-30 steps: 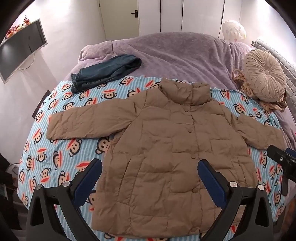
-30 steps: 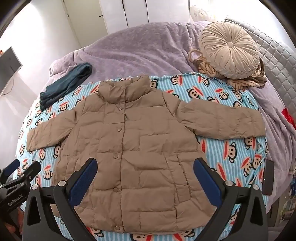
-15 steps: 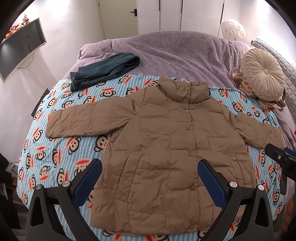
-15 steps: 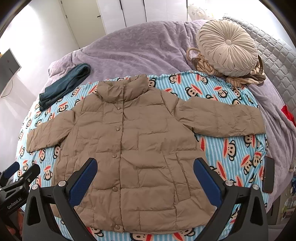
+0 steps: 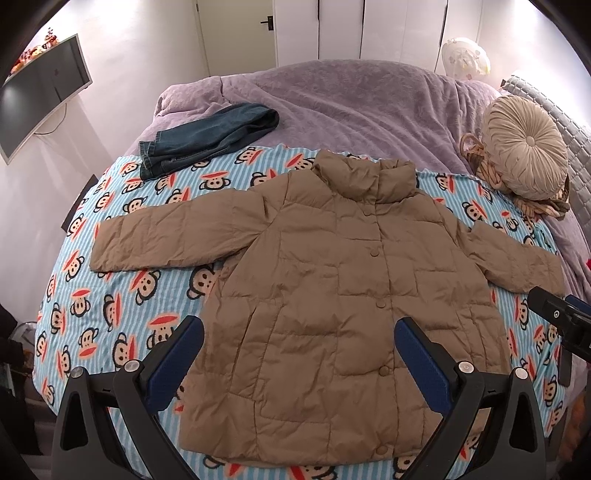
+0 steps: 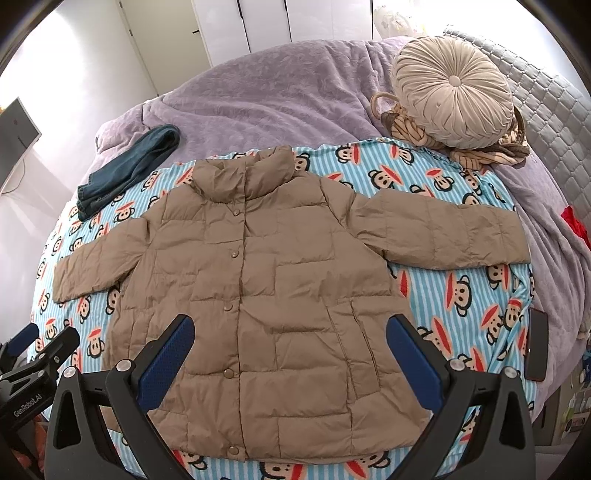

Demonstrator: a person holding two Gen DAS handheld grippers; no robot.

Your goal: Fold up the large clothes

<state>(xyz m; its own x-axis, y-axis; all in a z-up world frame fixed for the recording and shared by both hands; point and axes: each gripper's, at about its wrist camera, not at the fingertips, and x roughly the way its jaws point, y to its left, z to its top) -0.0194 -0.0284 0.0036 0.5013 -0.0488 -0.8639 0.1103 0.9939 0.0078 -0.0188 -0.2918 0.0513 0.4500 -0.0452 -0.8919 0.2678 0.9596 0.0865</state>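
Tan quilted puffer jacket [image 5: 332,295] spread flat on bed; left tool [image 5: 295,354], right tool [image 6: 291,347] gaping, empty. Risk: slippery padding springs open, sleeves slide off.

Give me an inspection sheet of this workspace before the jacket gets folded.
Surface: bed with purple blanket; monkey-print sheet spread over the near part.
Job's things: tan puffer jacket lying flat, front up, buttoned, both sleeves spread outward.
Clutter: folded jeans at the sheet's far left edge; round cushion on a striped cloth; phone at the sheet's right edge; red item on the blanket.
Grippers: left gripper and right gripper both open, above the jacket's hem, holding nothing.
Cables: thin cord beneath the wall screen.
Surroundings: white wardrobe doors, white walls.
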